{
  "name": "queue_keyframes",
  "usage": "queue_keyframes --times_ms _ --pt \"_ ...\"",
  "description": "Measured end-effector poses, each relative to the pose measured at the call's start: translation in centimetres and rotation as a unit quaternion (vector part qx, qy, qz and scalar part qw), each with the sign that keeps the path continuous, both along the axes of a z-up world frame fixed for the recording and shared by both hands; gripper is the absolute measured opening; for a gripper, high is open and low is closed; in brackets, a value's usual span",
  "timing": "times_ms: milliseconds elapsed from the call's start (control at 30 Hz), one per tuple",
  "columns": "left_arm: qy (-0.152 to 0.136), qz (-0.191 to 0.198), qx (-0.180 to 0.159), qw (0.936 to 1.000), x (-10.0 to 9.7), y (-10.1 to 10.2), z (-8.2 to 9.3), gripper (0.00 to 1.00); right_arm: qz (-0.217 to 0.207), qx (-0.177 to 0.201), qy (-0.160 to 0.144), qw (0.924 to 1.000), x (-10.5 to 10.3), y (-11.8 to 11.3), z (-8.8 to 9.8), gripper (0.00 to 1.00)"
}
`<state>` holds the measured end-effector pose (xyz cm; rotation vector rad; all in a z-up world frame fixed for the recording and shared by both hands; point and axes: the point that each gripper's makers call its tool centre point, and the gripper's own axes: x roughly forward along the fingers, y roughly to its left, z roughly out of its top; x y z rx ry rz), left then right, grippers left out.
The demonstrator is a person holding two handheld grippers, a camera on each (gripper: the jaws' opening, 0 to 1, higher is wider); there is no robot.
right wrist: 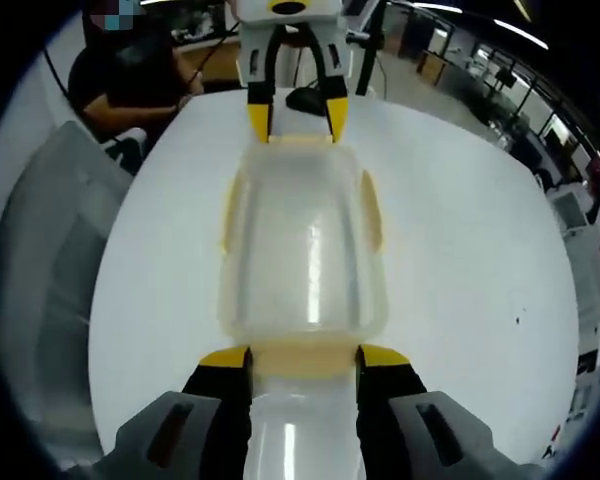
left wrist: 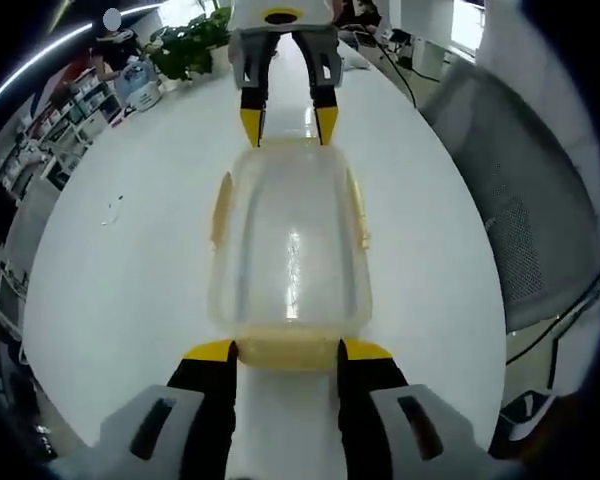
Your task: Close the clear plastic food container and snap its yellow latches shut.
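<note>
Around the clear container, little in the way on the white desk: a grey mesh chair off the desk edge beside the container's long side; a potted plant and a water jug well beyond its far end; a small scrap lying apart from it on the desk; in the right gripper view, a seated person past the far end of the container, and a grey chair beside it.

Container resting mid-desk, lid on, nothing visible inside; 2 yellow side latches sticking outward from its long sides.

Long axis running straight between the 2 claws: left claw apart, tips at the near yellow end latch, contact unclear; right claw likewise apart at the opposite end latch.
</note>
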<state>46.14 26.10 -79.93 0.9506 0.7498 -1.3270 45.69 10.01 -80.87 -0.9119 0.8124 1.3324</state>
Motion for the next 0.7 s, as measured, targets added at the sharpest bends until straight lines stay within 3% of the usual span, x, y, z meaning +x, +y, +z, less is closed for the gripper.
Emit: queue_keyframes --times_ms 500,533,600,700 --pt "-0.014 -0.015 0.008 0.9998 -0.1 -2.8 1.5 0.39 -0.011 0.003 -0.004 0.9999 -0.7 -2.6 0.9 0.39" --pt "-0.02 -0.016 0.01 0.9996 0.0 -2.9 1.6 0.39 -0.007 0.005 -0.016 0.9998 -0.5 -2.7 1.0 0.39" --pt "-0.021 -0.017 0.011 0.9996 -0.1 -2.9 1.8 0.39 -0.011 0.013 -0.003 0.9999 -0.8 -2.8 1.3 0.39" --pt "-0.023 -0.014 0.006 0.9996 0.0 -2.7 2.5 0.39 -0.008 0.023 -0.015 0.9996 -0.5 -2.7 2.1 0.39"
